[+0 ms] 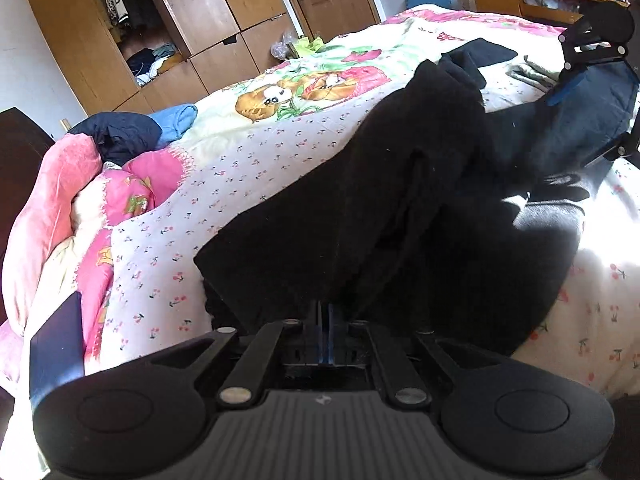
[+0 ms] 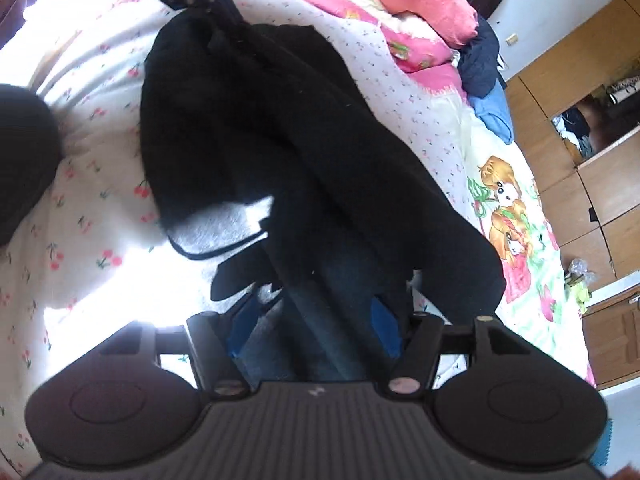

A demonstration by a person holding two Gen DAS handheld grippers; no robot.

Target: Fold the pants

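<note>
Left wrist view shows the left gripper (image 1: 325,316) at lower centre, pressed together on an edge of the black pants (image 1: 360,208), which run diagonally across the bedsheet (image 1: 256,148) toward the upper right. There the right gripper (image 1: 576,80) meets the far end. Right wrist view shows the right gripper's jaws spread, with dark fabric lying between them; whether they press it I cannot tell. The fold looks under way; next, the right needs a firm hold.
</note>
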